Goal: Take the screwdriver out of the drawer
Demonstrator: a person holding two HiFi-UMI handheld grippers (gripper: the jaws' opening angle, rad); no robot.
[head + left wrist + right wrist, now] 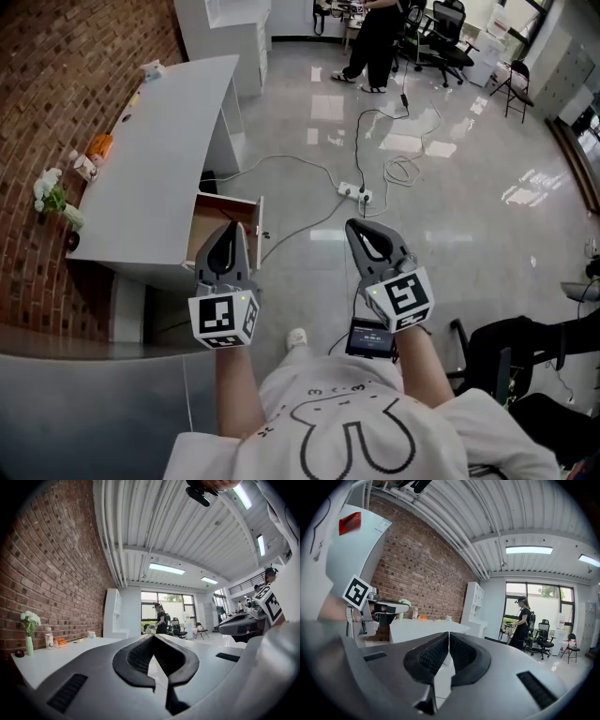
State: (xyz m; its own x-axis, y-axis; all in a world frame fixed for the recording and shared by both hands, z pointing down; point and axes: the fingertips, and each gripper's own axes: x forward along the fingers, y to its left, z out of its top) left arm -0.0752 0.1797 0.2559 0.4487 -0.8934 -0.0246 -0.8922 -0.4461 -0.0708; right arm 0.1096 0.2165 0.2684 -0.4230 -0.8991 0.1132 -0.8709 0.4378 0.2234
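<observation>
A: Both pairs of jaws are pressed together on nothing: the left gripper [228, 234] at lower centre-left, the right gripper [361, 232] beside it.

B: And the screwdriver?

A: Not visible. The drawer [211, 220] stands open under the desk [159, 141], just above the left gripper, which covers part of its inside.

B: Then one gripper should probably open before reaching in, entering from above.

An open-plan office: a red brick wall [84, 56] runs beside a long white desk [159, 178], black swivel office chairs [450, 37] stand on the glossy grey floor [450, 216], and fluorescent ceiling strip lights [166, 568] hang overhead.
</observation>
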